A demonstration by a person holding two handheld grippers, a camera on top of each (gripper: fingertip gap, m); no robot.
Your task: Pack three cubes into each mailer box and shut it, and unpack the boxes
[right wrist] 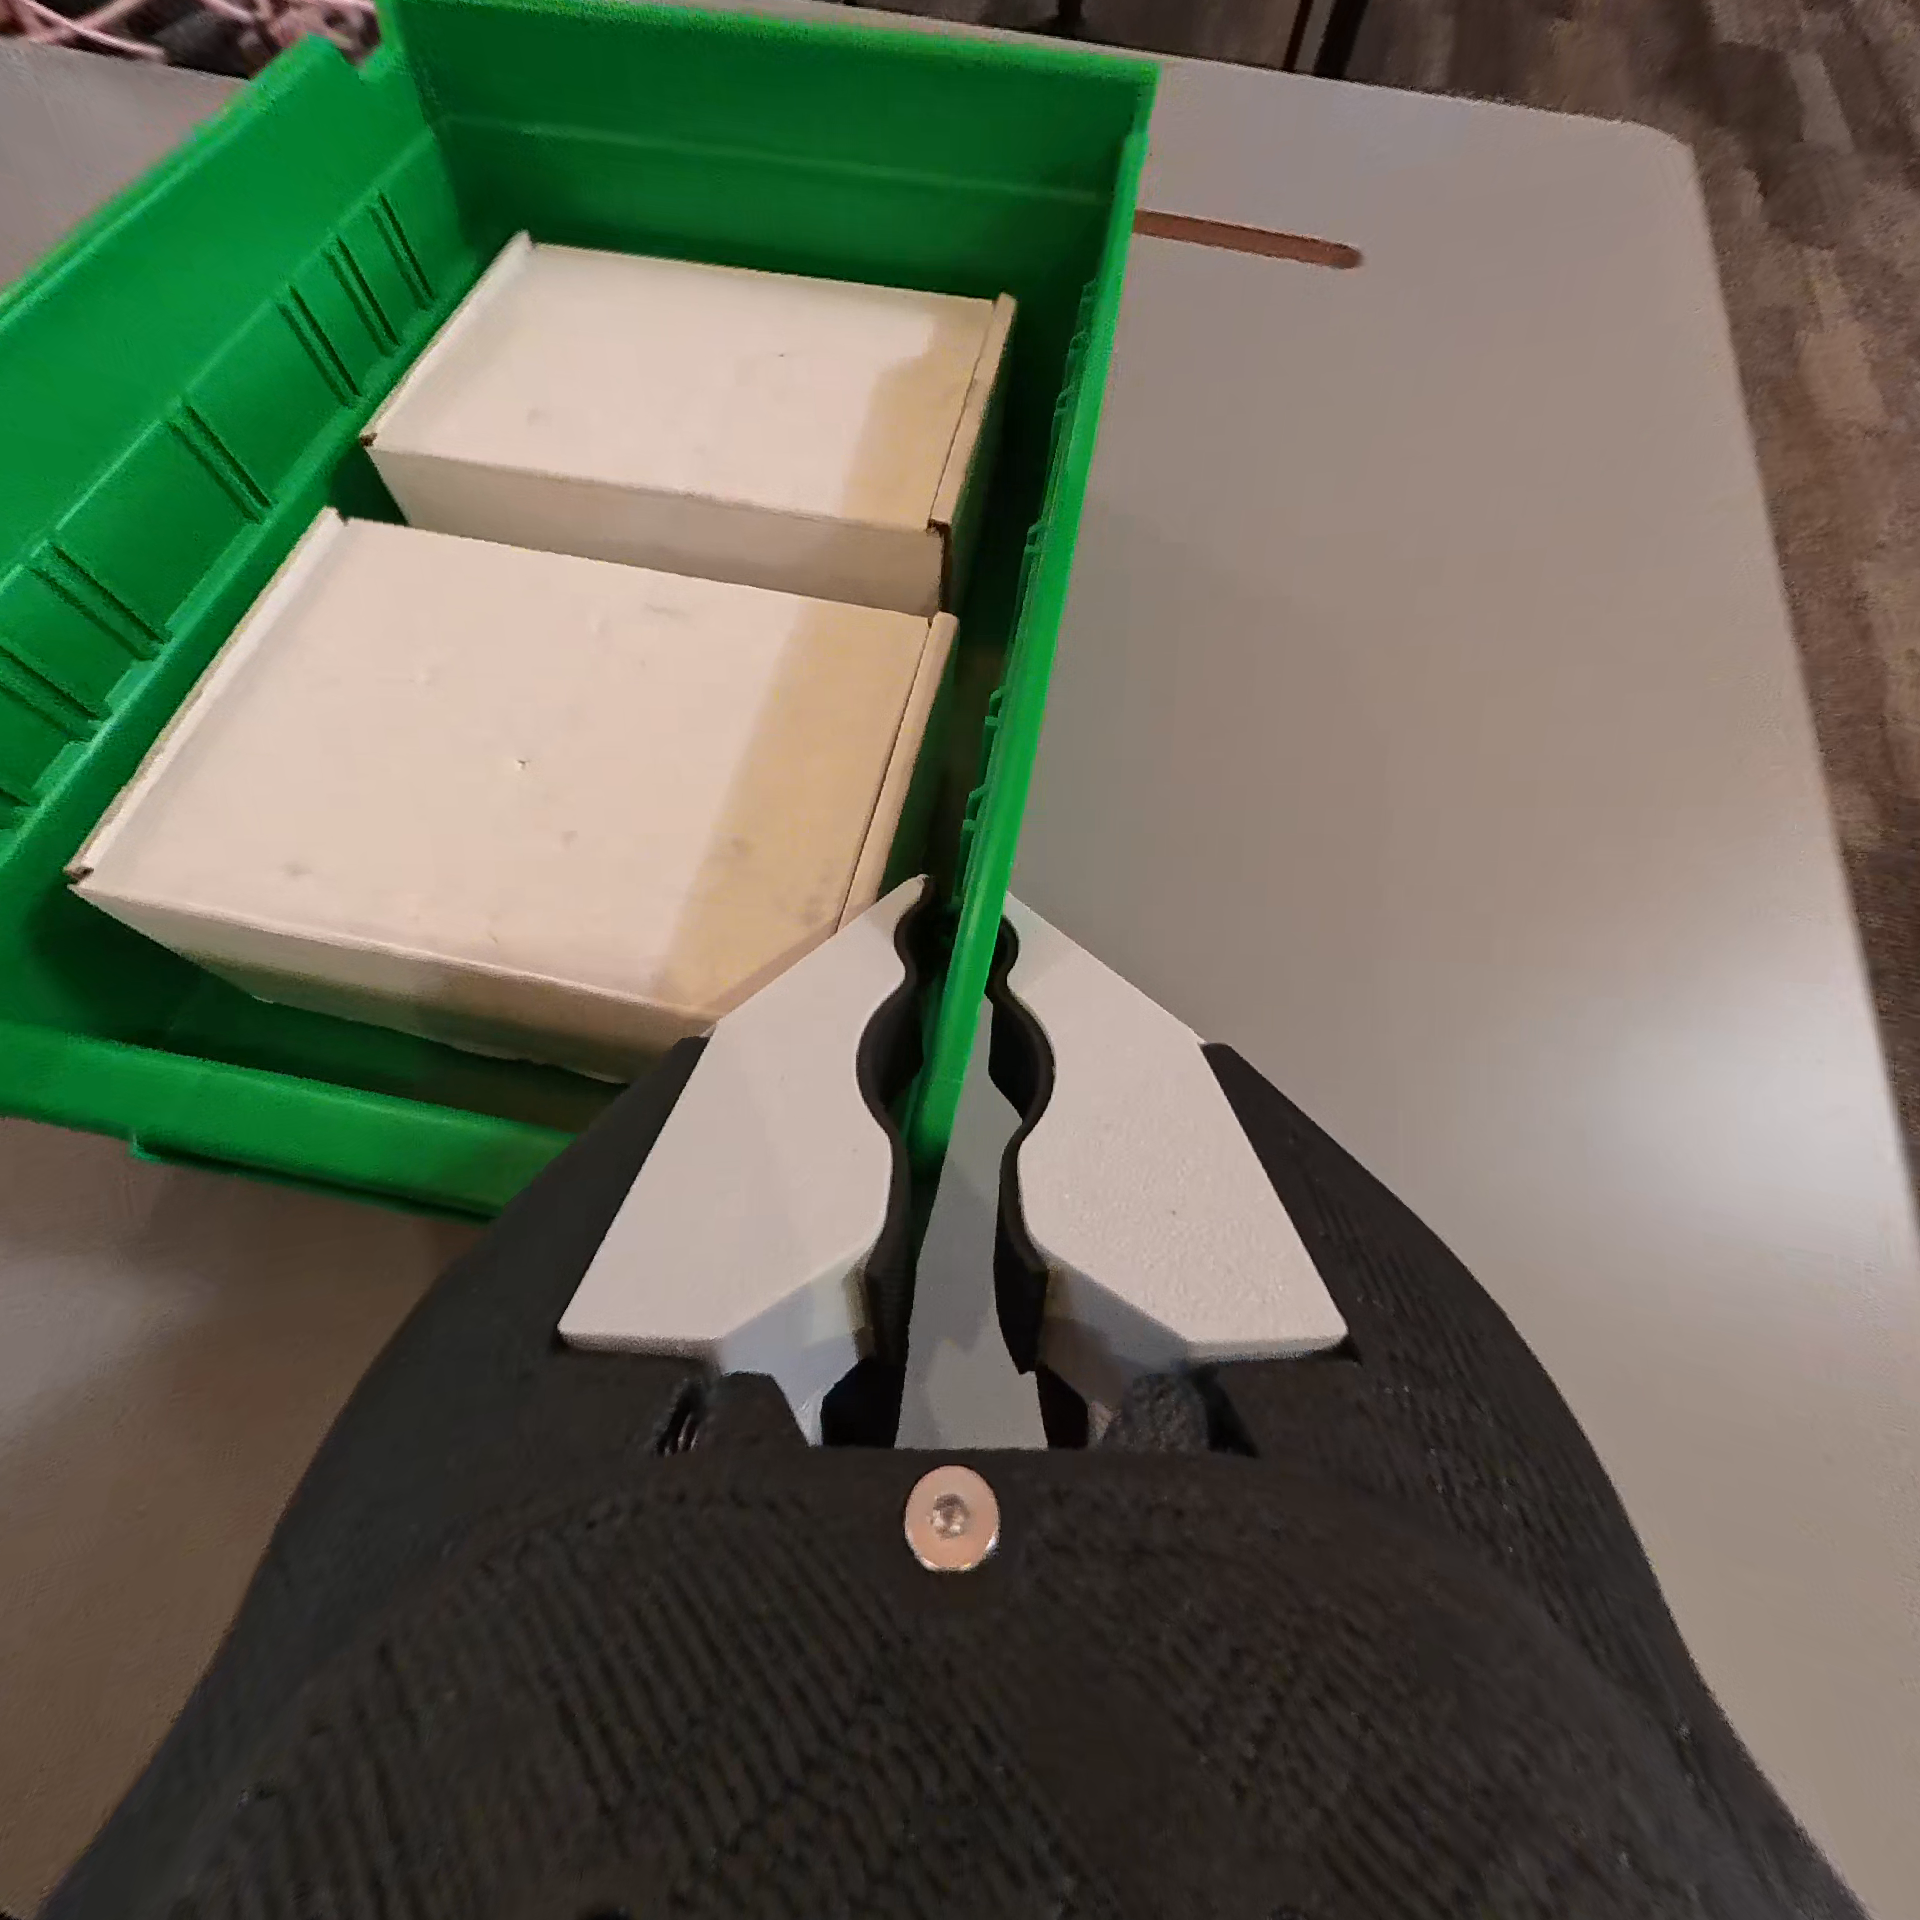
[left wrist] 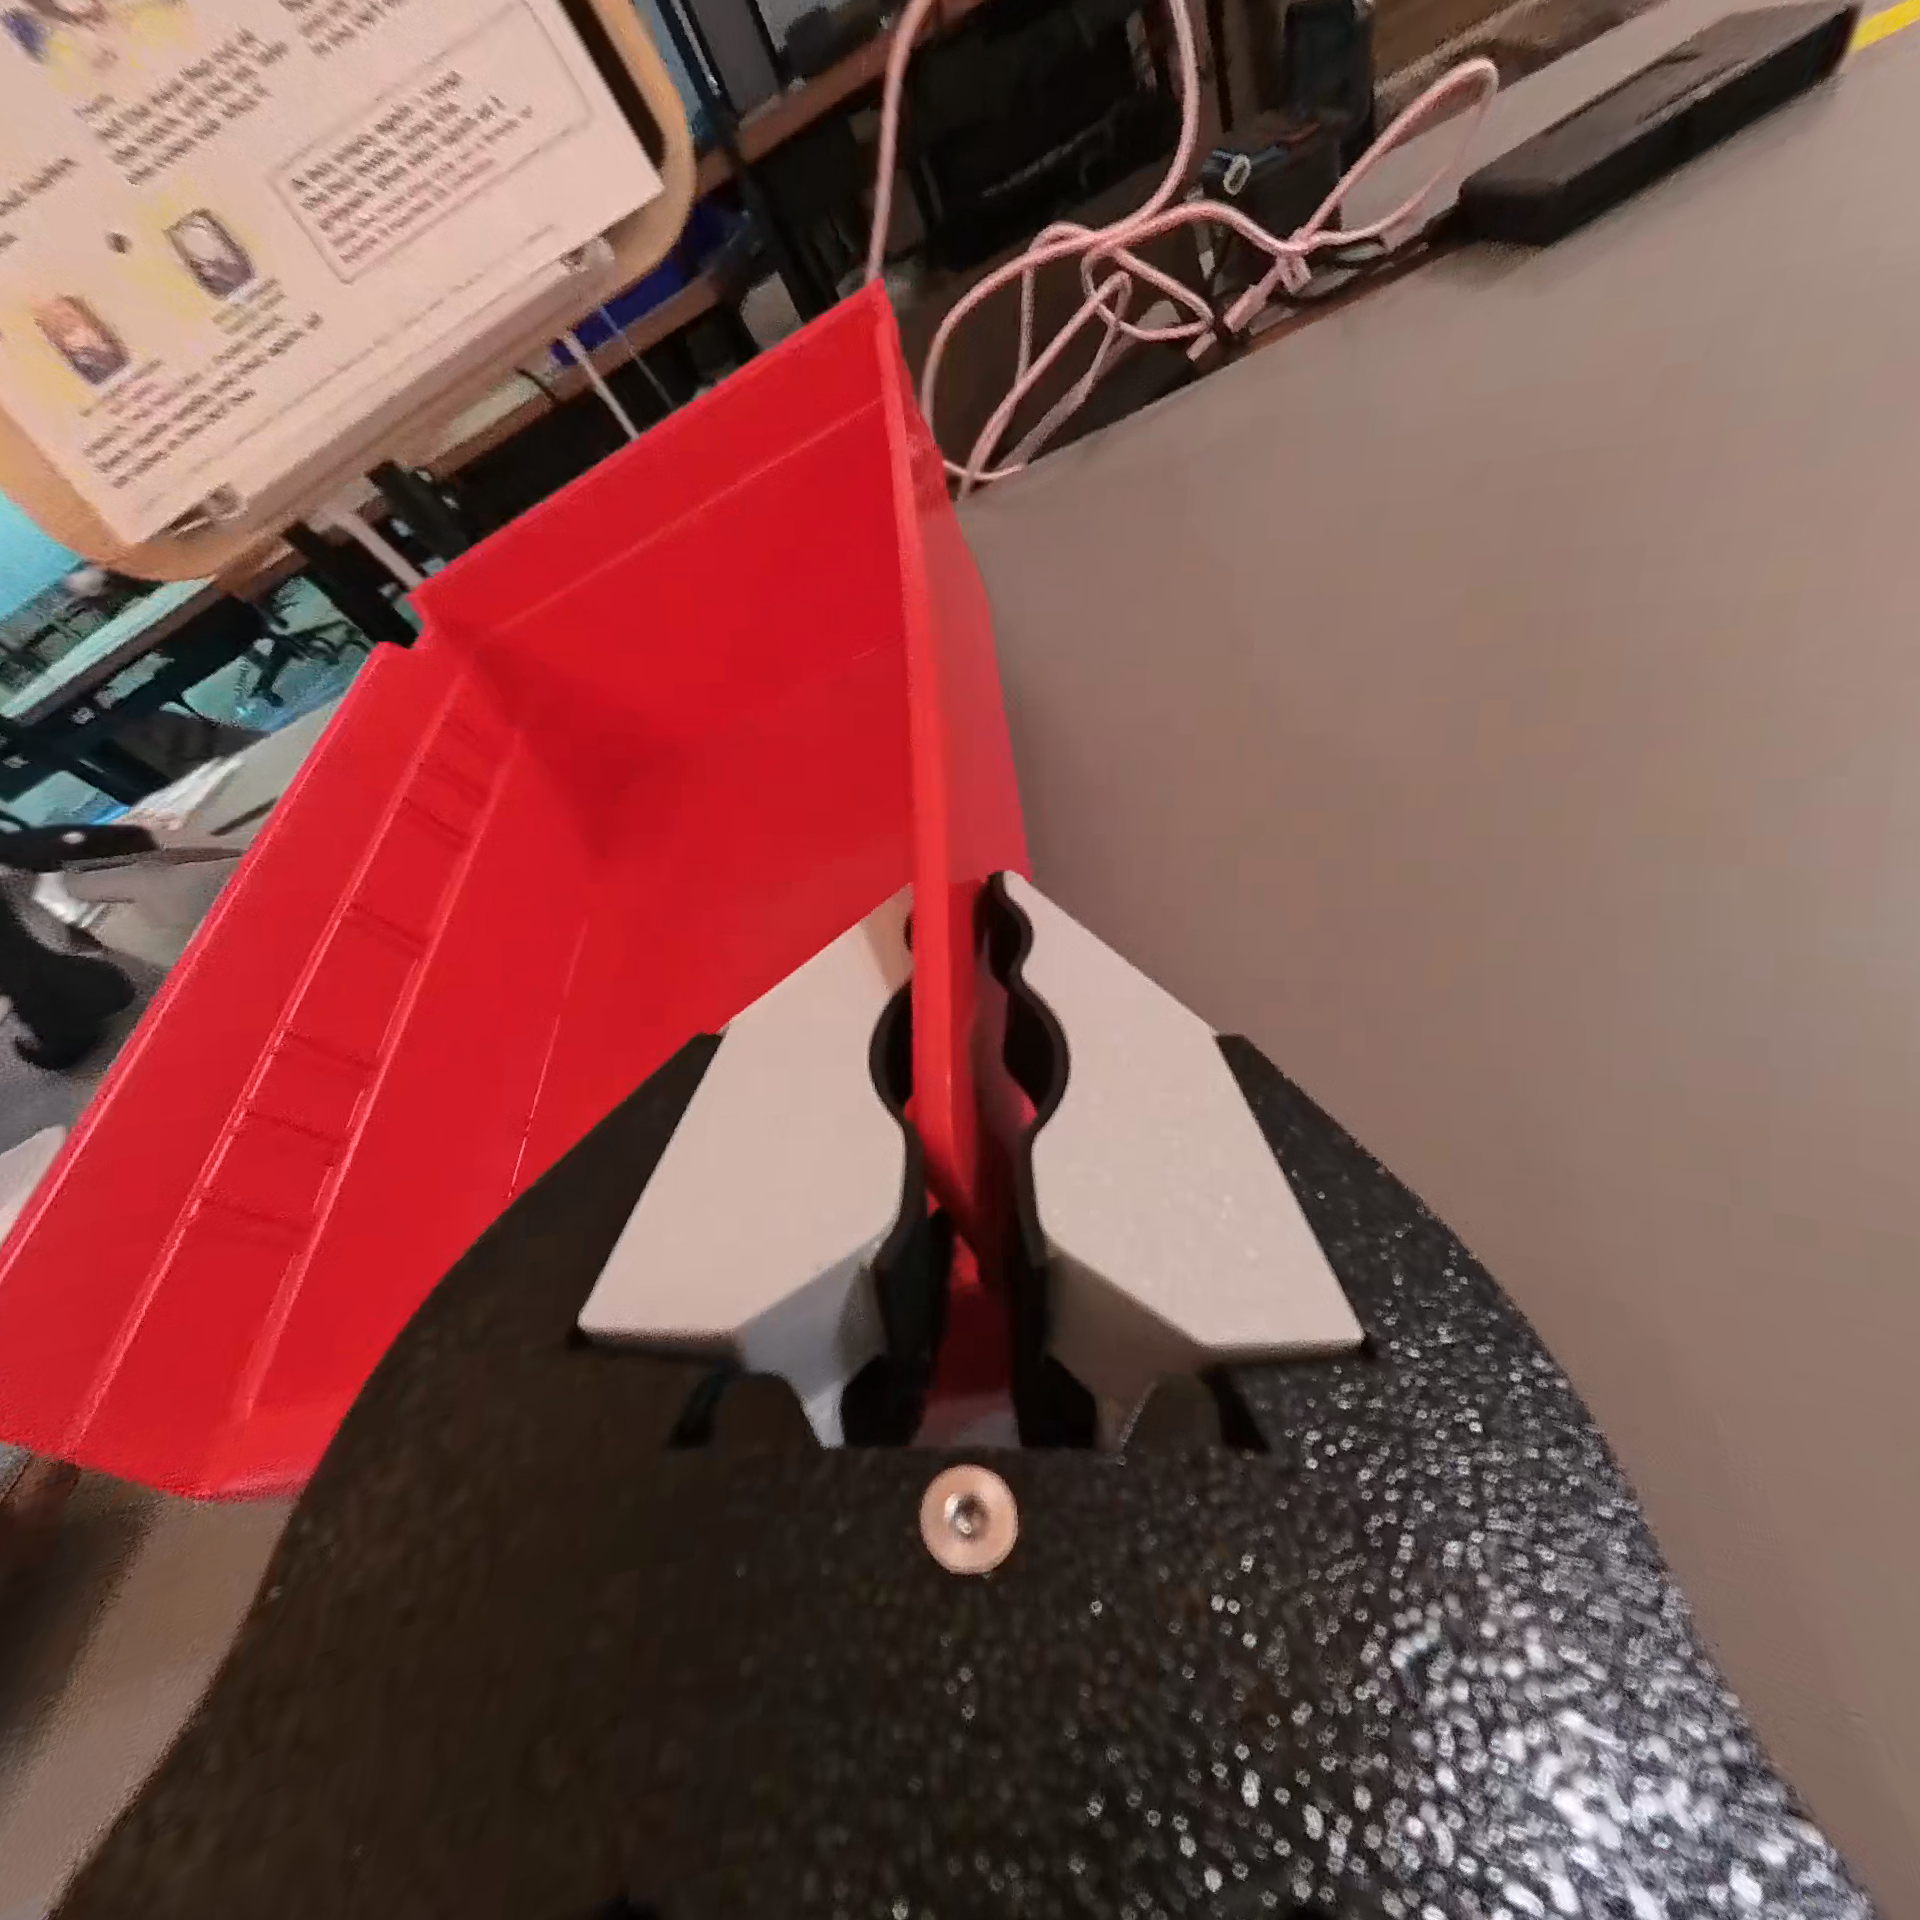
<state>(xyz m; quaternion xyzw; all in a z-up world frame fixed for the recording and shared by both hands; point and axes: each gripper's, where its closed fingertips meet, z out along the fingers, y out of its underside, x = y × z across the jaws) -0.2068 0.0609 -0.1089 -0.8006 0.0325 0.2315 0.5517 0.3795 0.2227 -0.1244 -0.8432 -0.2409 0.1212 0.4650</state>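
Note:
In the left wrist view my left gripper (left wrist: pixel 951 935) is shut on the right side wall of a red plastic bin (left wrist: pixel 644 831); the wall runs between the two pads. The bin looks tilted and I see nothing inside it. In the right wrist view my right gripper (right wrist: pixel 961 914) is shut on the right side wall of a green plastic bin (right wrist: pixel 208 457). Two closed white mailer boxes lie in the green bin, one near (right wrist: pixel 499 769) and one farther back (right wrist: pixel 686 416). No cubes show in either view.
The bins are on a grey-brown table (right wrist: pixel 1403 727) with a dark slot (right wrist: pixel 1247 249) at its far side. Pink cables (left wrist: pixel 1143 281) and a black case (left wrist: pixel 1662 125) lie beyond the red bin. A printed sheet on a stand (left wrist: pixel 291 229) is at the upper left. The grippers' ends are close to 60 cm from one another.

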